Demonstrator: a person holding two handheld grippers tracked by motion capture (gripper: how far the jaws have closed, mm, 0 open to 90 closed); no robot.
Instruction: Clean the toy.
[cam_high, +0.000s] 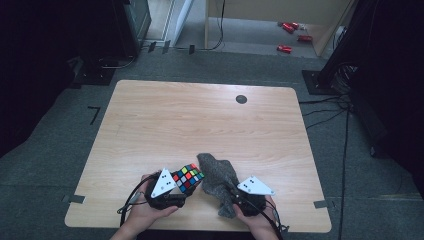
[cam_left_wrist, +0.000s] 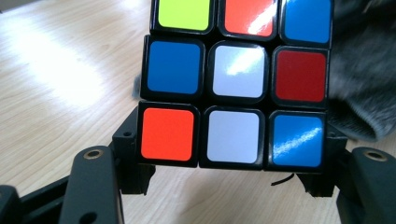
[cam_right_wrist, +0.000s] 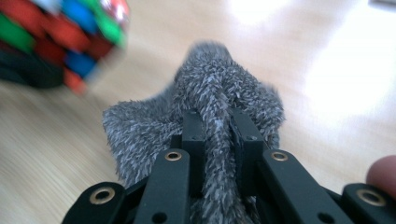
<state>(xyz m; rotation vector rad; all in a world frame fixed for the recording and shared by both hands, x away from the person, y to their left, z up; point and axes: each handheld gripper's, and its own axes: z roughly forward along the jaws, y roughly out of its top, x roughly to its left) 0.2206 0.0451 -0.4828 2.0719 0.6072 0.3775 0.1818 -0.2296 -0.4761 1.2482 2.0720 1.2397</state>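
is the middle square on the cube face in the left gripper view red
No, the middle square of the cube face held between the left gripper jaws is white; the red one sits to its right.

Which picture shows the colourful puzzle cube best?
The left gripper view: the puzzle cube sits close and sharp between the left gripper jaws, each sticker clear. The high view shows it small beside the grey cloth. The right gripper view catches a blurred corner.

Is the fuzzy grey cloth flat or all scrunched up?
Scrunched up: the right gripper pinches a fold of the grey cloth, which bunches up.
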